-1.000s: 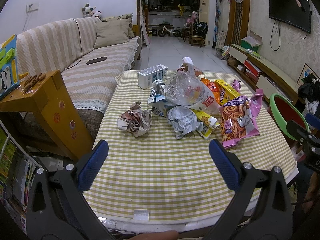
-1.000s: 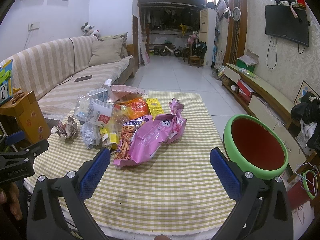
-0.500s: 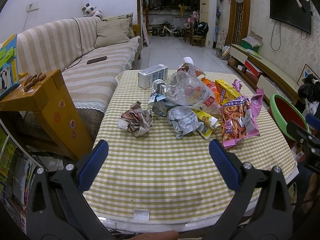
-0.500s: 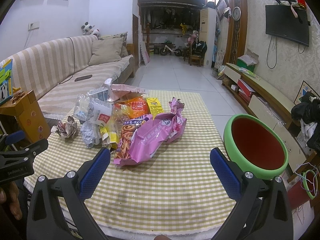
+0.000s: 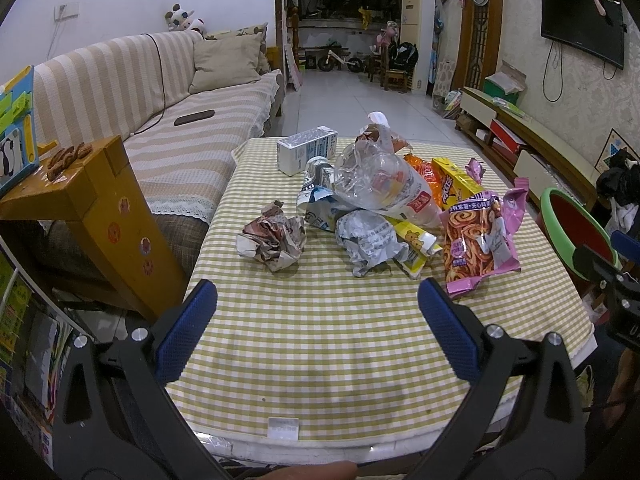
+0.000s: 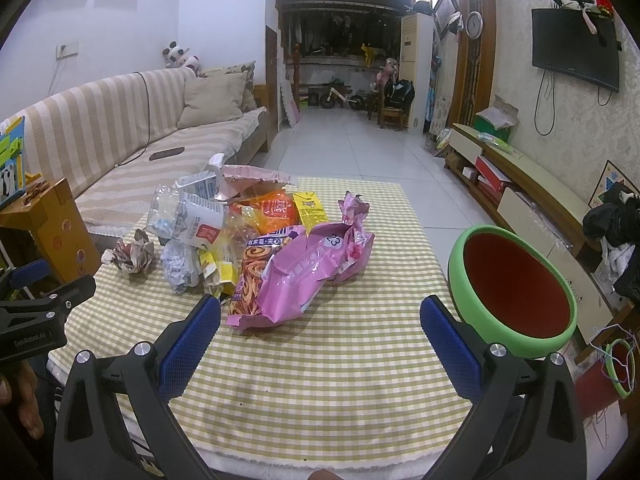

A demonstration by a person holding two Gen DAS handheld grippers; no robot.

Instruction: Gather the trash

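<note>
A heap of trash lies in the middle of the checked table (image 5: 320, 340): a crumpled paper ball (image 5: 274, 242), a grey paper wad (image 5: 370, 242), a clear plastic bag (image 5: 384, 184), a white carton (image 5: 306, 150), yellow and orange wrappers (image 5: 452, 182) and a pink snack bag (image 5: 480, 240). My left gripper (image 5: 318, 306) hovers open over the near table edge, short of the heap. My right gripper (image 6: 320, 320) is open too, just before the pink snack bag (image 6: 296, 276). A green bin with a red inside (image 6: 516, 284) stands right of the table.
A striped sofa (image 5: 180, 128) runs along the left, with a wooden stool (image 5: 92, 208) beside the table's left corner. A low TV cabinet (image 6: 532, 196) lines the right wall. A green hanger (image 6: 618, 364) lies on the floor by the bin. Tiled floor (image 6: 360, 152) stretches beyond the table.
</note>
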